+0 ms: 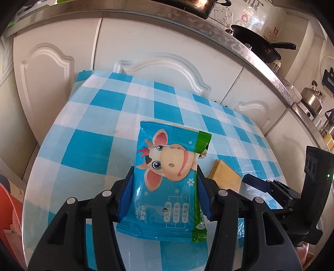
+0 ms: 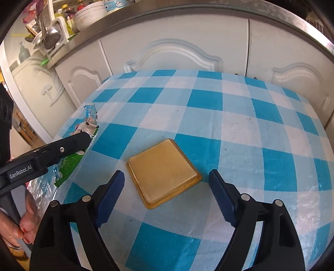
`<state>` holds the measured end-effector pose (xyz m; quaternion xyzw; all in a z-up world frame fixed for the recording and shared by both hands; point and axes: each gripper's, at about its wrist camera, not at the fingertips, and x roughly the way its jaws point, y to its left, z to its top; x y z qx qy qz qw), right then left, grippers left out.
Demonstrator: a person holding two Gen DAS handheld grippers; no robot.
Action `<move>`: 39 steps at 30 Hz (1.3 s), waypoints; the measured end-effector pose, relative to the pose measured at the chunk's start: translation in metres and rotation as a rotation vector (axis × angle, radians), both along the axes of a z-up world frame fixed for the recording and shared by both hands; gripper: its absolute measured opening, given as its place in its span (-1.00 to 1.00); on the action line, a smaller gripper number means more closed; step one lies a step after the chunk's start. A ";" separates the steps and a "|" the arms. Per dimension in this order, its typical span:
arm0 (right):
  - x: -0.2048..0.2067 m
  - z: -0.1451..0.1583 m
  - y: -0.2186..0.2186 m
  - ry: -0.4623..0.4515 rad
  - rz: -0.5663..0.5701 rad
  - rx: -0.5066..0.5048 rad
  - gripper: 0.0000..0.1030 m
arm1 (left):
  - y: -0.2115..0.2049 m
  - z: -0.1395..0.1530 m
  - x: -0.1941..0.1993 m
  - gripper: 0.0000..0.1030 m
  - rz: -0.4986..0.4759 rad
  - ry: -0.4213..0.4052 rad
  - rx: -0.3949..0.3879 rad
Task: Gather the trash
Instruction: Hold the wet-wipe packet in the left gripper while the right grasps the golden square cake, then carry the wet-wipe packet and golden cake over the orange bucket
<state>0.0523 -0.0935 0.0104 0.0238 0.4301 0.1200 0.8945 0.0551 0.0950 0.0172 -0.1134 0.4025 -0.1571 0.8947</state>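
Note:
My left gripper [image 1: 165, 177] is shut on a blue wet-wipe packet [image 1: 167, 179] with a cartoon cow and a green edge, held over the checked table [image 1: 100, 116]. The packet also shows edge-on in the right wrist view [image 2: 87, 129], gripped by the left gripper's black fingers [image 2: 73, 142]. A square yellow plastic lid-like piece [image 2: 163, 172] lies flat on the table; part of it shows in the left wrist view [image 1: 225, 177]. My right gripper [image 2: 167, 181] is open, its blue pads either side of the near half of the yellow piece, not touching it.
White cabinet doors [image 2: 179, 54] stand just behind the table. A steel counter above carries a black pan [image 1: 258, 43], a kettle [image 1: 312, 100] and bowls [image 2: 89, 12]. The table's left edge [image 2: 68, 129] drops off near the left gripper.

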 end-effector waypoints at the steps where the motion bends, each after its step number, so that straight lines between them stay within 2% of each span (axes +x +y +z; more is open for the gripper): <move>1: 0.002 0.000 0.001 -0.001 0.003 -0.010 0.60 | 0.002 -0.001 0.000 0.06 0.000 0.004 -0.005; 3: 0.003 -0.001 0.002 0.000 0.006 -0.024 0.59 | 0.003 -0.005 0.000 0.06 -0.001 0.016 -0.008; 7: 0.003 0.000 0.004 -0.008 0.003 -0.074 0.33 | 0.004 -0.007 0.000 0.07 -0.010 0.020 -0.019; 16: -0.002 0.001 0.008 -0.012 0.005 -0.121 0.26 | 0.002 -0.009 -0.001 0.07 -0.017 0.020 -0.009; 25: -0.015 0.003 -0.001 -0.018 -0.032 -0.087 0.24 | 0.001 -0.007 -0.005 0.07 -0.018 0.017 0.000; 39: -0.055 0.019 -0.014 -0.048 -0.107 -0.035 0.24 | 0.004 0.002 -0.038 0.07 -0.040 0.006 0.044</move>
